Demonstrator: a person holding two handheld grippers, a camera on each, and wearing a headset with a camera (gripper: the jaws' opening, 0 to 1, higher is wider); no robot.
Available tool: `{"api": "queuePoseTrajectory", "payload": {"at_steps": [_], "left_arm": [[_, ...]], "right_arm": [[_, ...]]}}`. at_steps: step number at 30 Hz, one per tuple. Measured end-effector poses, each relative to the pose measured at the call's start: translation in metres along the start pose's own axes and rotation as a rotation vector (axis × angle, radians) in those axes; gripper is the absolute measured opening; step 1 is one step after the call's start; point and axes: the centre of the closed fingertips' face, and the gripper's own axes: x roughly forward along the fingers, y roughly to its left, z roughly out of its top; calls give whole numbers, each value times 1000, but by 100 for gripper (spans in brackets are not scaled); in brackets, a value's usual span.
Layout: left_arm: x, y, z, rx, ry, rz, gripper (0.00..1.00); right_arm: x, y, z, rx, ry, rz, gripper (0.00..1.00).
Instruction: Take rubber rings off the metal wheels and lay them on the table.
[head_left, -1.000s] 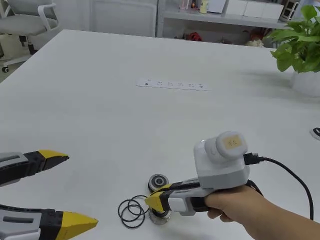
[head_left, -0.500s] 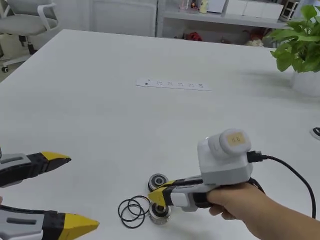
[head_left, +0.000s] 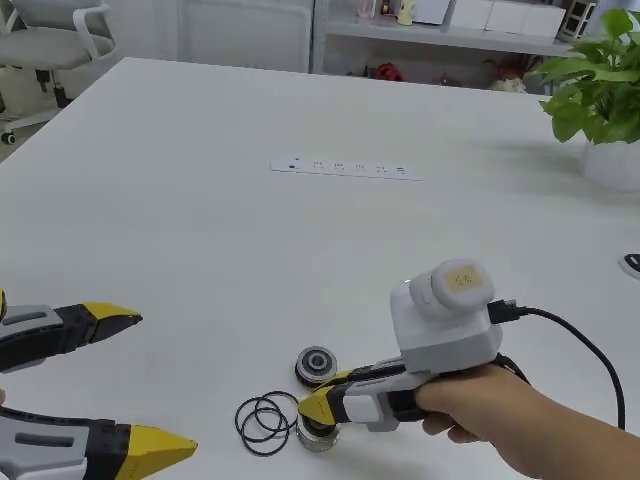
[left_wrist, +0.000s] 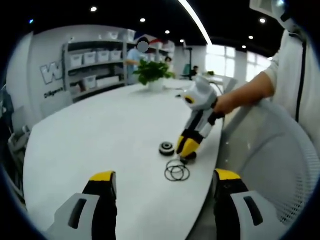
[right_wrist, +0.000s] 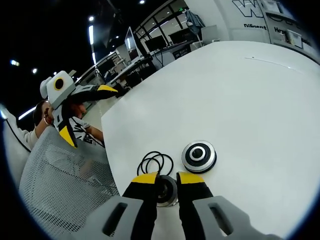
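Big white table (head_left: 300, 110) in an open office. A power strip (head_left: 345, 168) lies out past the middle, and a potted plant (head_left: 598, 85) sits by the right edge. There's an office chair (head_left: 55, 40) off the far left corner, shelves (head_left: 450, 35) behind, a strip light (left_wrist: 195, 22) overhead and bright windows (left_wrist: 220, 55). A mesh chair (left_wrist: 272, 150) is right at the near edge.

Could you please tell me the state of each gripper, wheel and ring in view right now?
left gripper: open, holding nothing.
right gripper: shut on the near wheel.
near wheel: on the table, between the jaws.
far wheel: lying flat, free.
rings: loose, flat on the table.
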Motion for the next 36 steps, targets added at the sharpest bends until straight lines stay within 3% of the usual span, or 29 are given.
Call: {"api": "queuePoseTrajectory", "payload": {"at_steps": [7,16,25,36], "left_arm": [[1,-1,3,6,-4,-3,80],[5,1,11,36,2,-10,80],[16,14,51,118,-37,-24,80],[37,14,91,207,-65,-77,78]], "right_arm": [[-1,7,-3,13,16,32,5],[-9,-8,12,26,-53,-24,4],[-18,-20,26,30,-120,-64,5],[-20,-31,31,-5,-143,-101,8]]}}
